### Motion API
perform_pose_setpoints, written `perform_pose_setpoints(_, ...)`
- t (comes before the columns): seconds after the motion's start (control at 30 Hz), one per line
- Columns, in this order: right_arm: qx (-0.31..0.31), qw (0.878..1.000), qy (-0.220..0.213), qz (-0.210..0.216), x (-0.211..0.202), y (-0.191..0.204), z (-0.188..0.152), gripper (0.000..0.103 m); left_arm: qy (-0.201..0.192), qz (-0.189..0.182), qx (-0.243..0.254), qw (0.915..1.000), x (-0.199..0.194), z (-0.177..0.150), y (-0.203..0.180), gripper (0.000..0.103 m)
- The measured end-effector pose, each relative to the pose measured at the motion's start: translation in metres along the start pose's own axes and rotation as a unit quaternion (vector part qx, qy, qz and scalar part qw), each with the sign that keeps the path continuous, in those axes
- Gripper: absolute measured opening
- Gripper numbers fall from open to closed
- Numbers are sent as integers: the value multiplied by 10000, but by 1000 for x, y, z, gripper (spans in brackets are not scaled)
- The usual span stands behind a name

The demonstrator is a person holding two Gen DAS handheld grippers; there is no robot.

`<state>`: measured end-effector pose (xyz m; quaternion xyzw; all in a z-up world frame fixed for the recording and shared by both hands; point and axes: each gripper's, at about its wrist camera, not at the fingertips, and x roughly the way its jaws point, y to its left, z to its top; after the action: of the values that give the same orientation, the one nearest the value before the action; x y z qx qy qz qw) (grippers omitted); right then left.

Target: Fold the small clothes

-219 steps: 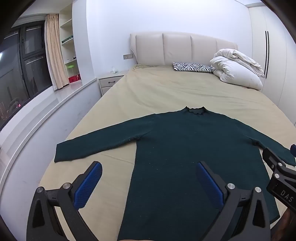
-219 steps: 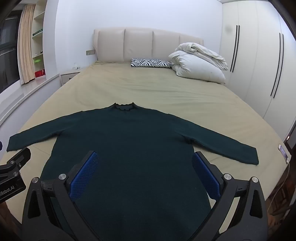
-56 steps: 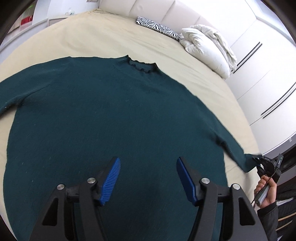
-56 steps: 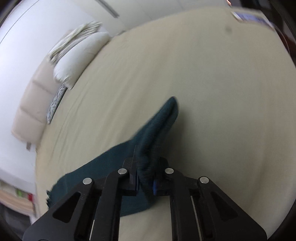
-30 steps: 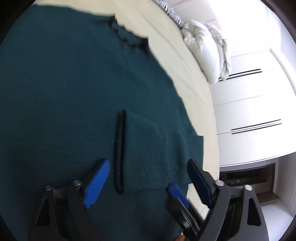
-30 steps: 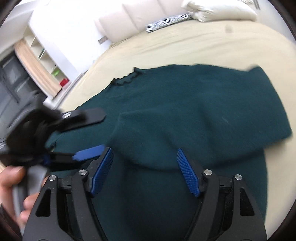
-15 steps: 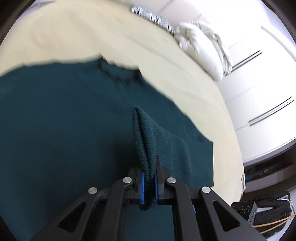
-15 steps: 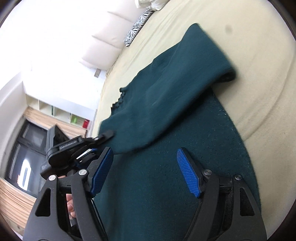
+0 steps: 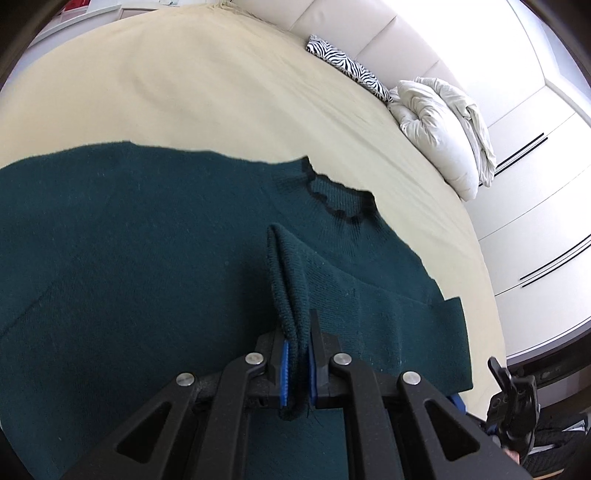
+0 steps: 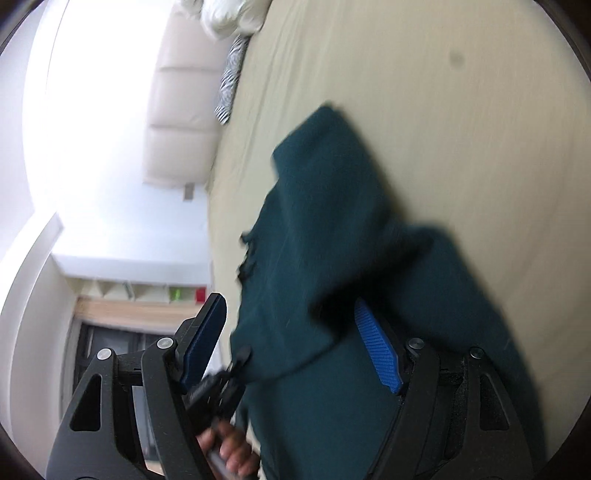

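Left tool (image 9: 296, 363) clenched on sweater (image 9: 147, 258) cuff; right tool (image 10: 291, 347) released (duvet (image 9: 443, 122) well apart).

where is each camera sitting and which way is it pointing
Left wrist: on the left claw, looking down across the sweater toward the headboard; its claw is shut on the sleeve cuff.
Right wrist: on the right claw, rolled sideways, blurred, looking over the sweater; claw open, and the left hand shows.
Shared: sweater, bed, zebra pillow.
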<state>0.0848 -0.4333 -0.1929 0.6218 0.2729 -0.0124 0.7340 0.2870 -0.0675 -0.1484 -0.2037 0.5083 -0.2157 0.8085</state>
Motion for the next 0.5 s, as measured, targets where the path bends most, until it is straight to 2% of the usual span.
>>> perform_pose_setpoints(0.03, 40, 9999, -91, 19, -32, -19, 5, 71, -58, -8, 10, 10000, -3, 3, 0, 8)
perform_pose_setpoints(0.1, 191, 9992, -315, 128, -42, -28, 28, 71, -162, 21, 39, 9999, -8, 4, -6, 8)
perform_pose_setpoints(0.13, 192, 9988, -411, 182, -55, -29, 21, 71, -207, 16, 41, 9998, -10, 5, -4, 8)
perform_pose_setpoints(0.17, 171, 9983, -520, 212, -62, -32, 31, 70, -203, 14, 30, 9998, -11, 6, -3, 8)
perform_pose_setpoints(0.27, 305, 9968, -647, 344, -53, -45, 19, 65, -167, 62, 10, 9998, -5, 2, 1, 8)
perform_pose_setpoints(0.37, 204, 9969, -694, 322, -46, -51, 27, 60, -121, 110, -3, 9999, -1, -7, 5, 8)
perform_pose_setpoints(0.43, 88, 9973, -669, 289, -23, -37, 19, 61, -92, 61, -48, 9999, 0, -11, 10, 8)
perform_pose_setpoints(0.5, 120, 9977, -586, 318, -23, -34, 20, 63, -167, -21, -84, 9998, -4, -12, 16, 8)
